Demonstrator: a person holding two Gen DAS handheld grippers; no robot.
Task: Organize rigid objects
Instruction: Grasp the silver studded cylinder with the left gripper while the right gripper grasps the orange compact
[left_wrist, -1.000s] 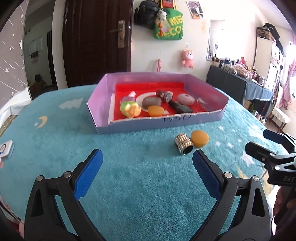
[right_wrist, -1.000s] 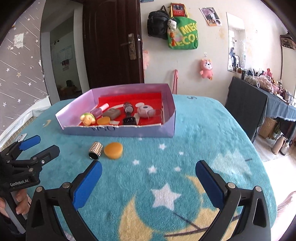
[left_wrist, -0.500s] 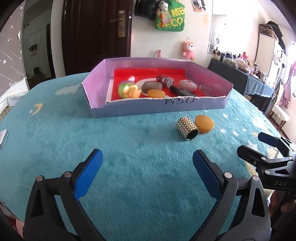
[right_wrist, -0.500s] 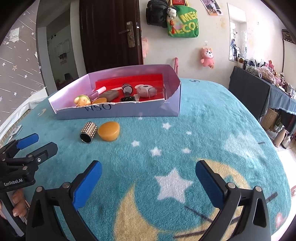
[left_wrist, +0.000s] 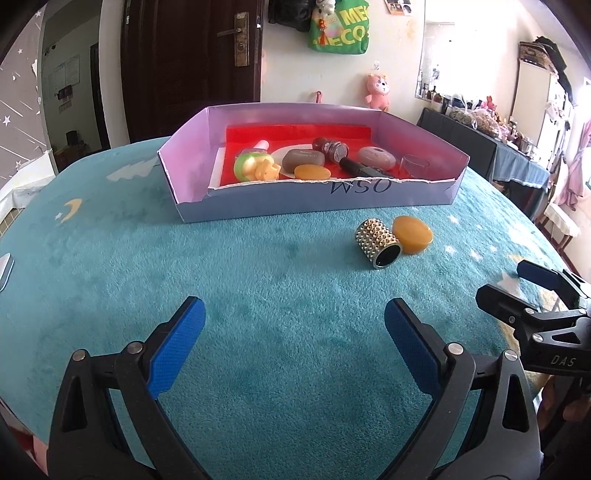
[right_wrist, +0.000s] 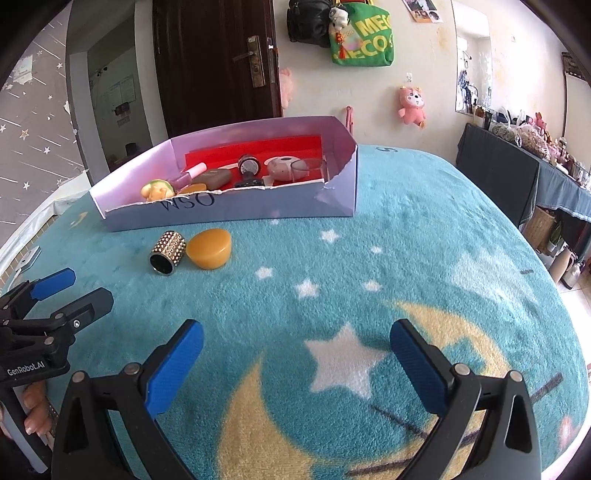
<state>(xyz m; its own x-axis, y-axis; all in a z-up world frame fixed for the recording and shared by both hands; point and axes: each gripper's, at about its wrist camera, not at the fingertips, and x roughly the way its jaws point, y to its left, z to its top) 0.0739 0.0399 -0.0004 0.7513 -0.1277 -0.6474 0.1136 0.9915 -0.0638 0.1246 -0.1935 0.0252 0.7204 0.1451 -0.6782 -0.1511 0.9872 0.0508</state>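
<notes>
A gold studded cylinder (left_wrist: 378, 242) lies on its side on the teal blanket, touching an amber soap-like puck (left_wrist: 412, 229). Both lie just in front of a lilac box (left_wrist: 317, 198) with a red floor, which holds several small items. In the right wrist view the cylinder (right_wrist: 167, 253) and puck (right_wrist: 209, 248) lie at the left, before the box (right_wrist: 258, 211). My left gripper (left_wrist: 293, 332) is open and empty, short of the cylinder. My right gripper (right_wrist: 295, 354) is open and empty over the moon and star pattern.
The right gripper shows at the right edge of the left wrist view (left_wrist: 532, 295); the left gripper shows at the left edge of the right wrist view (right_wrist: 55, 299). A small white device (left_wrist: 4, 267) lies at the blanket's left edge. A dark table (right_wrist: 517, 177) stands right.
Both grippers have moved forward and lower toward the box, so the cylinder and puck appear closer. Both stay open. Nothing on the blanket has moved.
</notes>
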